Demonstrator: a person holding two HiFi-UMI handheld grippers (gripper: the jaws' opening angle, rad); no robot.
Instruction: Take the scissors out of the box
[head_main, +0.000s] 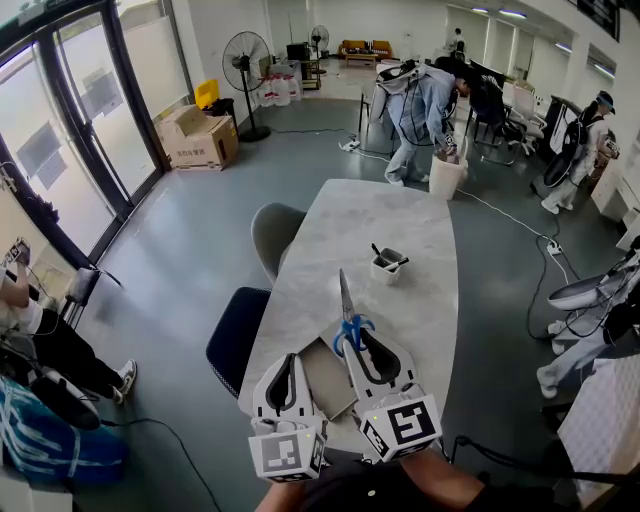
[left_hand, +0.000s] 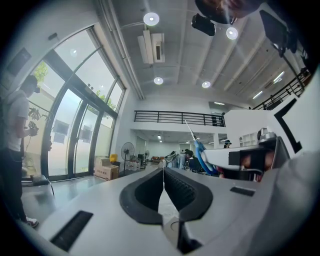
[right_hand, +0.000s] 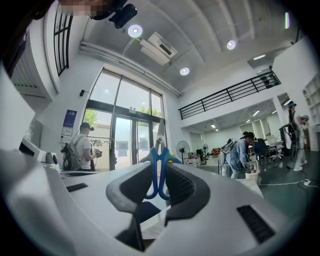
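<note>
The main part of the job looks done. The right gripper (head_main: 352, 336) is clamped on the blue handles of the scissors (head_main: 345, 302). It holds them in the air above the near end of the table (head_main: 400, 210), with the blades pointing up and away toward the table's far end. In the right gripper view the handle loops sit squeezed between the two pads, so the grip looks firm. The left gripper (head_main: 288, 362) hangs beside it over the same end of the table, with its jaws pressed together and nothing between them.

Below both grippers, a flat grey box (head_main: 322, 380) lies on the near part of the table, and I take it to be the one the scissors came from. The scissors are clear of it. What seems left is to carry them aside and set them down on bare tabletop.

Little stands in the way. A small white cup (head_main: 387, 264) with dark pens sits near the middle of the table, ahead of the blade tips. A grey chair (head_main: 272, 232) and a dark blue chair (head_main: 235, 335) stand along the table's left edge. A person (head_main: 420, 110) bends over a white bin well beyond the far end.
</note>
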